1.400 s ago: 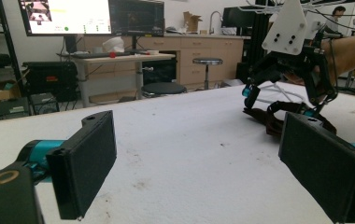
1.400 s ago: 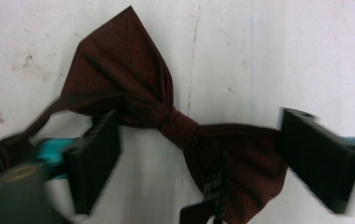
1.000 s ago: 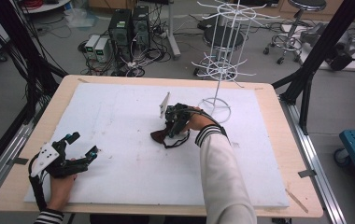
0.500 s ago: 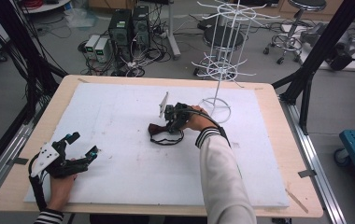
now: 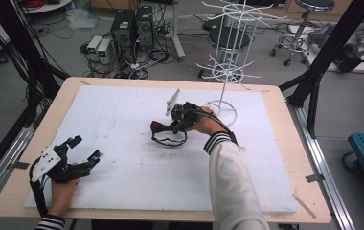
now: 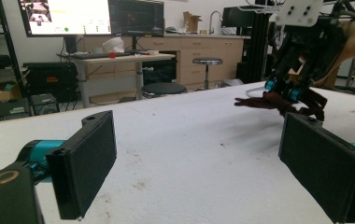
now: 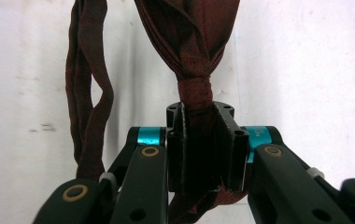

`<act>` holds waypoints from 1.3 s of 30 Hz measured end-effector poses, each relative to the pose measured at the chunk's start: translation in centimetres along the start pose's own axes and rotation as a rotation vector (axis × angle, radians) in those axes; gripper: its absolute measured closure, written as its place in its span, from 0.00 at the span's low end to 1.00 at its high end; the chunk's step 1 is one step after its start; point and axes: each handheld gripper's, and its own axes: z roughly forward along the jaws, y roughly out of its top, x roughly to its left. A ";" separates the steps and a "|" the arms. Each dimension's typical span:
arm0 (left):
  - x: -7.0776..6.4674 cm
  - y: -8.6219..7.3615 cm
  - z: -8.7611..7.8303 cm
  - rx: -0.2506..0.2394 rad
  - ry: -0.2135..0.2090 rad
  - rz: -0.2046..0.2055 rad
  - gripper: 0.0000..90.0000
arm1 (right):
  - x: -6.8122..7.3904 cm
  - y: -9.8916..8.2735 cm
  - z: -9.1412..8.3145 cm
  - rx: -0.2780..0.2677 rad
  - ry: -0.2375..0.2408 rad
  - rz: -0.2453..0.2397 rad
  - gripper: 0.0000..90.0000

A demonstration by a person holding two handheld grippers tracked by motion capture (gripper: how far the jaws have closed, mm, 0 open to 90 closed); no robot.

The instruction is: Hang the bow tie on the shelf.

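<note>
A dark red fabric headband [image 7: 189,42] with a knotted middle hangs from my right gripper [image 7: 201,135], whose pads are shut on the cloth just below the knot. In the high view the right gripper [image 5: 173,125] sits near the middle of the white board, and the headband's loop [image 5: 169,141] droops onto the board below it. My left gripper [image 5: 85,148] rests at the front left, open, with nothing between its jaws. From the left gripper [image 6: 199,158] I see the right gripper [image 6: 283,91] far off, holding the headband [image 6: 264,100] just above the surface.
A white foam board [image 5: 122,110] covers the wooden table [image 5: 285,143]. A white wire display rack [image 5: 225,62] stands at the back right, its ring base on the board just behind the right hand. Computers, cables and stools lie on the floor beyond.
The right gripper has closed on the headband and risen slightly, pulling the knotted end off the board. The left gripper has stayed in place.
</note>
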 end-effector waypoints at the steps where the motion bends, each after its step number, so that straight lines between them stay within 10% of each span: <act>1: 0.0 0.0 0.0 0.000 -0.001 -0.001 0.13 | 0.2 -0.1 -0.3 -0.012 -0.002 0.005 0.85; 39: 0.0 0.0 0.0 -0.001 0.001 -0.005 0.13 | 6.0 -2.9 -8.6 -0.323 -0.293 0.270 0.85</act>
